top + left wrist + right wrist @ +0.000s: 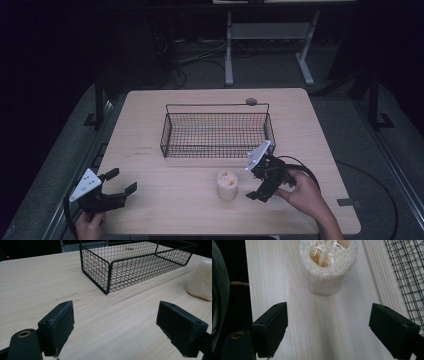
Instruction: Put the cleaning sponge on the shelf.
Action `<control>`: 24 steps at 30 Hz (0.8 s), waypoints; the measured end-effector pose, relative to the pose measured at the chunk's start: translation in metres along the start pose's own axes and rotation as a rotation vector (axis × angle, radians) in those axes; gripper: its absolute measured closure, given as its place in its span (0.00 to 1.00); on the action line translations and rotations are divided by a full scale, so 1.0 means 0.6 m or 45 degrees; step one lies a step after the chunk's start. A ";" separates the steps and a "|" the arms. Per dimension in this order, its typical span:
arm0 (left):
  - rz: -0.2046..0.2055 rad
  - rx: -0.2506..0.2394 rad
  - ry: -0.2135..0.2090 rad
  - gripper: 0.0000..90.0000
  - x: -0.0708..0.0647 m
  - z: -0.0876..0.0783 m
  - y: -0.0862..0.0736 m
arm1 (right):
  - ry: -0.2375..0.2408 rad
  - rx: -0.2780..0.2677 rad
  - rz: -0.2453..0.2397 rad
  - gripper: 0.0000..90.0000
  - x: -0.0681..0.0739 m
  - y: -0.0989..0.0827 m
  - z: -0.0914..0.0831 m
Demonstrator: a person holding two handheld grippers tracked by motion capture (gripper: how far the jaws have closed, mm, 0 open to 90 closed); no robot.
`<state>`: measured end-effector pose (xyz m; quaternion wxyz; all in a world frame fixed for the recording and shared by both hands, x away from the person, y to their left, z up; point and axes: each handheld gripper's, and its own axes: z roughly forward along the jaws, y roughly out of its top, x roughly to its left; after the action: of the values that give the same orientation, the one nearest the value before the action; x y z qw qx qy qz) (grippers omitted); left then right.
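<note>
Pale, fibrous cylindrical loofah sponge (pixel 226 185) stands upright just in front of the black wire mesh basket (pixel 216 131), with the wide-open right gripper (pixel 254 184) just beside it and the wide-open left gripper (pixel 120 183) well apart.

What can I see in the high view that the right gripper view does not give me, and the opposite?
The high view gives the whole wire basket, the floor beyond the table with a white frame, the left gripper open near the table's corner, and the hand holding the right gripper. The right gripper view gives the sponge close: its holes and fibres on top, standing upright ahead of the open jaws. Both share the sponge, the wooden table and part of the basket mesh.
</note>
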<state>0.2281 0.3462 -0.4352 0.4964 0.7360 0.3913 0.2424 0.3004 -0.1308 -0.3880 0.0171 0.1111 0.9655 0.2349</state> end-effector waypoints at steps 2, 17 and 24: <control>-0.001 0.000 -0.001 0.15 0.000 0.000 0.000 | 0.003 0.003 -0.006 0.17 0.000 0.006 0.002; 0.001 0.002 0.000 0.15 0.001 -0.001 0.000 | 0.031 0.015 -0.047 0.17 -0.003 0.046 0.013; 0.002 -0.004 0.000 0.16 0.001 -0.002 0.000 | 0.050 0.009 -0.064 0.17 -0.004 0.059 0.017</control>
<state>0.2276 0.3470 -0.4347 0.4974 0.7355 0.3903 0.2435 0.3109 -0.0960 -0.3811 0.0037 0.0824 0.9689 0.2332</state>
